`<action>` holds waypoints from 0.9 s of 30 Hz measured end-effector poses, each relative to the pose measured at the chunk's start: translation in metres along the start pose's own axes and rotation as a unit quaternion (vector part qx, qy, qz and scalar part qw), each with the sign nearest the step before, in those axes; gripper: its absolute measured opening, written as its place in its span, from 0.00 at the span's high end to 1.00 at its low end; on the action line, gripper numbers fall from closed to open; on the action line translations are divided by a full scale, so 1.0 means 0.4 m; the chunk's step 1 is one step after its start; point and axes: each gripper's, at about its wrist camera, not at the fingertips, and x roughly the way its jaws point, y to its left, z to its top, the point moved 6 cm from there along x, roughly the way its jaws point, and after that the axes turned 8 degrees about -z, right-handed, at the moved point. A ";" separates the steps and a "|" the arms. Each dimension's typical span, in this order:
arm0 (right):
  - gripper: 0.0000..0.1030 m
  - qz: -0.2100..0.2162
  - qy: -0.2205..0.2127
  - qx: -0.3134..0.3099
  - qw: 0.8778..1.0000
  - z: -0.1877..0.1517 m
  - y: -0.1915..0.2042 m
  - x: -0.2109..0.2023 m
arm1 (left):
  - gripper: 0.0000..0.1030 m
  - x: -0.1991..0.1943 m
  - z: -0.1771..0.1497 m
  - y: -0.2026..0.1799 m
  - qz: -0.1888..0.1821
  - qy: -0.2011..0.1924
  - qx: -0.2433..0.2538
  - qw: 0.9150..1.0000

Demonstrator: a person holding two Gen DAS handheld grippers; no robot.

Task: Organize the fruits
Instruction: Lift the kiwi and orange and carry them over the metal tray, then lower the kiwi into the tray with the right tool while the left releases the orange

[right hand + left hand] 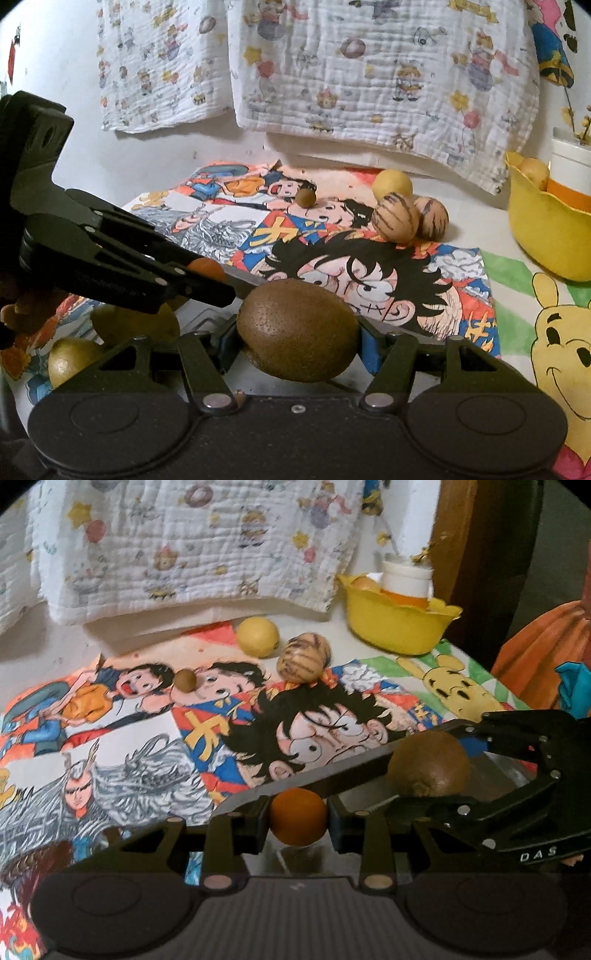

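Note:
My left gripper [297,818] is shut on a small orange fruit [295,808], held above the cartoon-print cloth [147,738]. My right gripper [297,336] is shut on a brown kiwi [295,321]; in the left wrist view this kiwi [428,764] hangs just right of the orange fruit. On the cloth farther back lie a yellow fruit [257,637], a striped tan fruit [303,657] and a small brown ball-shaped fruit [184,680]. The right wrist view shows two striped fruits [394,218] side by side. A yellow bowl [399,627] stands at the back right.
The bowl holds a round pale fruit [364,583] and a white-lidded jar [406,576]. Two yellowish fruits [135,321] lie under the left gripper in the right wrist view. A printed quilt [199,542] hangs behind the table. An orange sleeve [535,653] is at the right.

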 end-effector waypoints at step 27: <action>0.31 -0.006 0.039 0.042 0.998 -0.041 -0.001 0.004 | 0.37 -0.026 -0.031 -0.007 0.051 0.027 -0.032 0.998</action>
